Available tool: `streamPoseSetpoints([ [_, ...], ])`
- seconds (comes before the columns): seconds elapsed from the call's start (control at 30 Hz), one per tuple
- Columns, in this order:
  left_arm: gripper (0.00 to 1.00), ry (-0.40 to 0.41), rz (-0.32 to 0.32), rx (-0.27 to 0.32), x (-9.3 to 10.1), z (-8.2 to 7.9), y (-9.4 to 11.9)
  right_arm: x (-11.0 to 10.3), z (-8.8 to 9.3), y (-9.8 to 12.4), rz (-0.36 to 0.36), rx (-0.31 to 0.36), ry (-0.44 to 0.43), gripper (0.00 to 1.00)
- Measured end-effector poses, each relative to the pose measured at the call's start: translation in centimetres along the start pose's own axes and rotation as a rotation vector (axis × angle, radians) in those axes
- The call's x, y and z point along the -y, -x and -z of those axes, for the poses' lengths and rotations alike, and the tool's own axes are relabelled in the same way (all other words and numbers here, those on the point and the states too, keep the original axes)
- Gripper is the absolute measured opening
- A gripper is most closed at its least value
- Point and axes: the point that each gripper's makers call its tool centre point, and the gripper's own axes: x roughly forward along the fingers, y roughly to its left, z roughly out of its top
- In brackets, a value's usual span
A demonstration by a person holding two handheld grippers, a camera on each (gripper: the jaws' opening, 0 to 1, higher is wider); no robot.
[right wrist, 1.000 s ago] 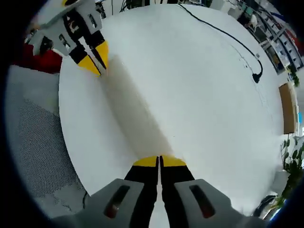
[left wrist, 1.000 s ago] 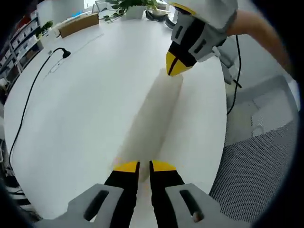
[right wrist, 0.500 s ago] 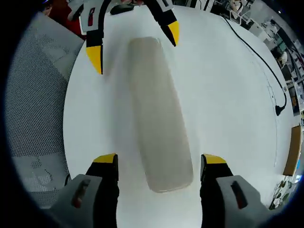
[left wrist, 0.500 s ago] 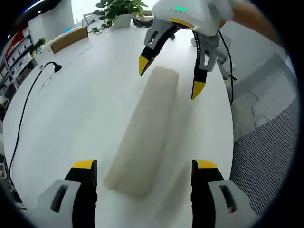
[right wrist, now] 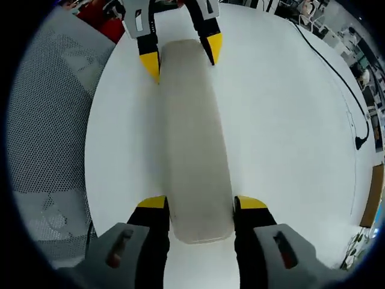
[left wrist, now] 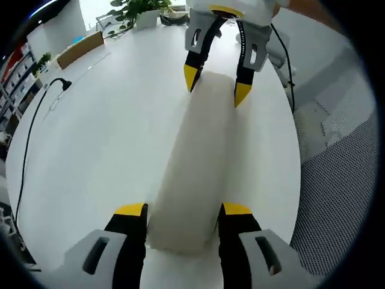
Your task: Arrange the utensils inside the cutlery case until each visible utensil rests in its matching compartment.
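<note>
A long, frosted white cutlery case (left wrist: 195,150) lies closed on the round white table (left wrist: 102,138). My left gripper (left wrist: 183,211) has its yellow-tipped jaws pressed against both sides of the case's near end. The right gripper (left wrist: 216,84) straddles the far end. In the right gripper view, the same case (right wrist: 195,132) runs away from my right gripper (right wrist: 201,203), whose jaws clamp its near end. The left gripper (right wrist: 181,54) holds the opposite end. The lid hides whatever is inside; no utensils can be seen.
A black cable with a plug (left wrist: 42,102) trails across the table's left part. A cardboard box (left wrist: 81,48) and a potted plant (left wrist: 135,9) stand at the far edge. A grey mesh chair (left wrist: 337,180) stands beside the table edge.
Both grippers, wide open half a second ago, have narrowed their jaws onto the two ends of the case. A second ago they were shut at the case's ends.
</note>
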Motion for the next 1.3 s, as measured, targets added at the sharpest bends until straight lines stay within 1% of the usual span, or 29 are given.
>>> streamPoseSetpoints([
  [0.3, 0.47, -0.018, 0.005, -0.026, 2.5, 1.5, 0.7, -2.9, -0.6, -0.2, 0.000, 0.013, -0.001, 0.40],
  [0.57, 0.47, -0.037, 0.015, -0.050, 4.2, 2.3, 1.1, -5.0, -0.8, -0.2, 0.000, -0.008, -0.016, 0.41],
  [0.83, 0.46, -0.052, 0.023, -0.068, 5.7, 2.9, 1.4, -6.8, -0.8, -0.3, 0.006, 0.015, -0.028, 0.41],
  [1.1, 0.46, -0.062, 0.028, -0.078, 7.0, 3.5, 1.6, -8.3, -0.8, -0.3, 0.003, -0.012, -0.030, 0.41],
  [1.2, 0.46, -0.077, 0.032, -0.104, 7.8, 3.7, 1.7, -9.0, -0.8, -0.3, 0.002, -0.020, -0.028, 0.41],
  [1.3, 0.45, -0.088, 0.038, -0.118, 8.4, 3.8, 1.8, -9.6, -0.7, -0.3, 0.002, -0.026, -0.030, 0.41],
])
